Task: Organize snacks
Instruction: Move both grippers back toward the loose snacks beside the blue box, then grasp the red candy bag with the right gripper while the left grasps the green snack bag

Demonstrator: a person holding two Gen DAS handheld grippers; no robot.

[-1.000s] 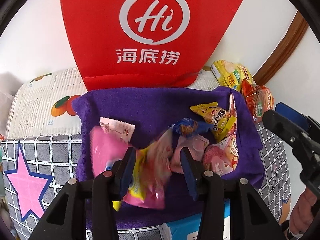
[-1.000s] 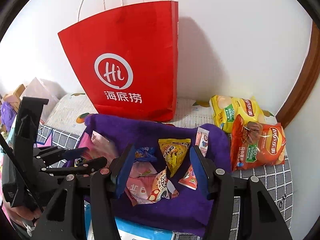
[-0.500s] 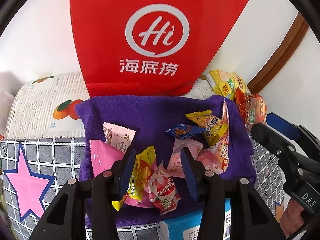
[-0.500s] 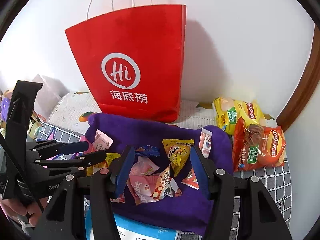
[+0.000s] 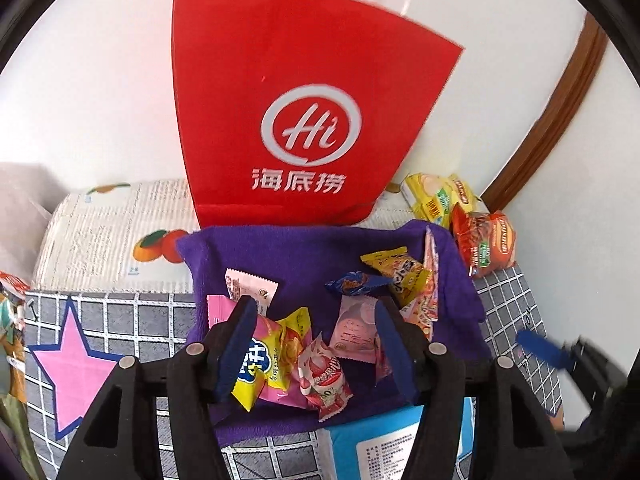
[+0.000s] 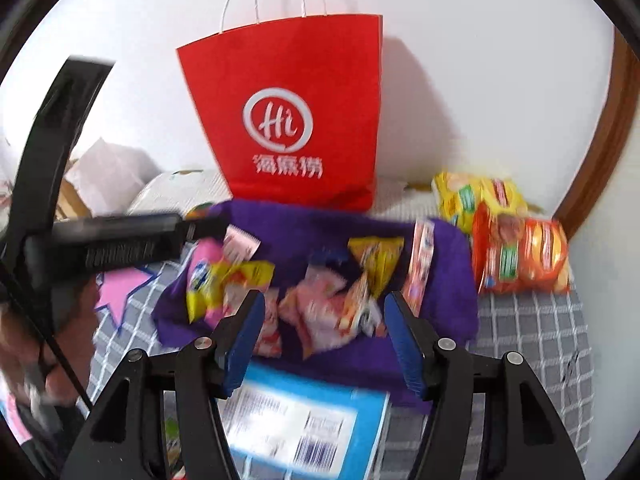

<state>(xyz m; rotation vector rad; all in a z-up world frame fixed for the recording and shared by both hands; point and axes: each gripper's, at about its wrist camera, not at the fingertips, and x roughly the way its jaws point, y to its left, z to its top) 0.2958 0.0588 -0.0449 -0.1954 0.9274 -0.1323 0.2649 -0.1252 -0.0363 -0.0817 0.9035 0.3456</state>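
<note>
Currently both grippers hang above the snack pile w/ nothing clamped.

1. State of tools. Left gripper [image 5: 316,344]: jaws opening, pads clear of every packet; the yellow packet [image 5: 266,360] and the strawberry packet [image 5: 324,376] show between them but lie loose on the purple cloth [image 5: 304,252]. Right gripper [image 6: 324,336]: jaws also opening, nothing pressed between the pads; pink wrappers show beyond them, blurred in the right wrist view.

2. Location of goods. Small packets are scattered over the cloth, which is spread on the checked cover [image 5: 120,312] just in front of the red paper bag [image 5: 304,120]. Bag stands upright against the wall; its mouth is not visible, so contents cannot be told. Two chip bags, yellow [image 6: 476,196] and orange [image 6: 524,256], lie off the cloth at its right edge, touching each other. A blue box [image 6: 304,412] sits at the near edge, partly under the cloth.

3. Step in hand, as judged: between picks. No item selected yet.

4. Next move calls for: choose one packet lying apart from the rest, e.g. the blue wrapper [image 5: 356,282]; lower w/ jaws wide, straddle it, close on it alone. Overlapping packets near the front risk a double grab. Destination is prob. the bag, but that is not certain.
</note>
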